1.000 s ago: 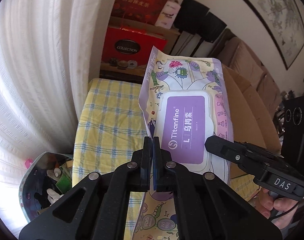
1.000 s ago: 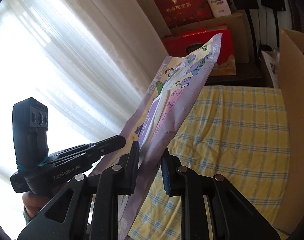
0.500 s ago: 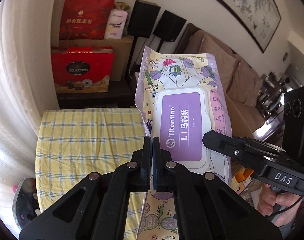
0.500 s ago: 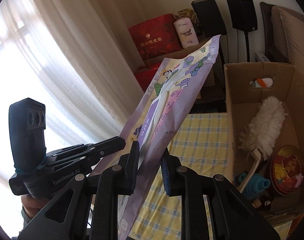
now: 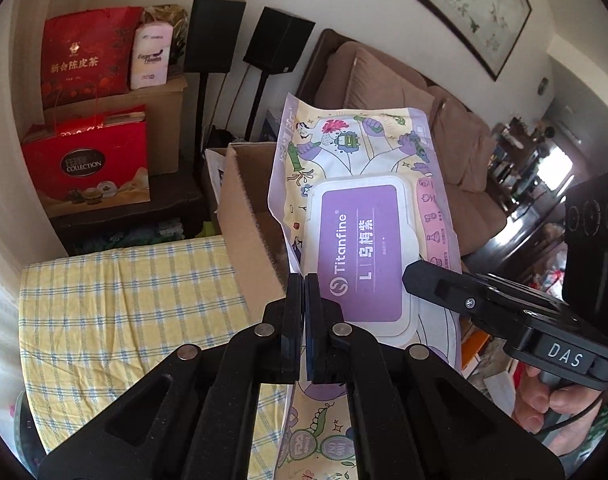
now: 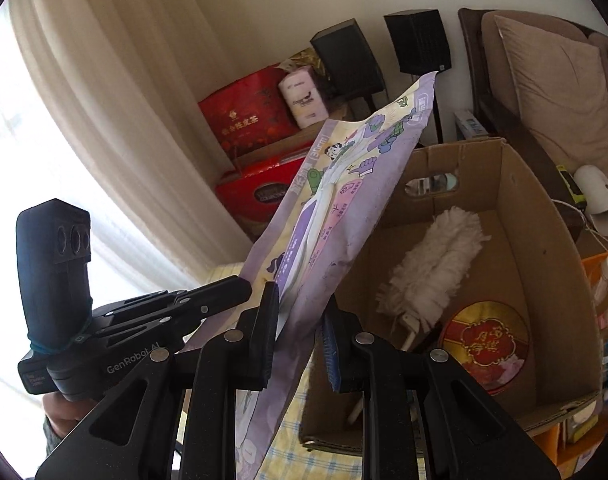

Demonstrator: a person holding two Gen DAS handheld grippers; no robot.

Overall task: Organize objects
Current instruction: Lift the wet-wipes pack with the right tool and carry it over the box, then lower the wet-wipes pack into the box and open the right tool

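Observation:
A flat wet-wipes pack (image 5: pixel 363 240) with a purple lid label and cartoon print hangs in the air between both grippers. My left gripper (image 5: pixel 304 292) is shut on the thin seam along the pack's left edge. The right gripper (image 6: pixel 300 320) is shut on the pack's (image 6: pixel 343 208) other side, its fingers pressing the purple wrapper. In the left wrist view the right gripper (image 5: pixel 413 280) reaches over the pack's lower right corner. The right wrist view shows the left gripper (image 6: pixel 240 290) at the pack's edge. The pack hovers above the near wall of an open cardboard box (image 6: pixel 515 208).
The box holds a white fluffy duster (image 6: pixel 431 264) and a round red-and-gold tin (image 6: pixel 483 344). A yellow checked cloth (image 5: pixel 124 300) covers the surface left of the box (image 5: pixel 244 208). Red gift bags (image 5: pixel 92 168), two black speakers (image 5: pixel 280 44), a brown sofa (image 5: pixel 403 92) and a curtain (image 6: pixel 104 100) surround it.
Both grippers have carried the pack up and to the right, from above the checked cloth to over the cardboard box. The box's inside has come into view. Both grips are unchanged.

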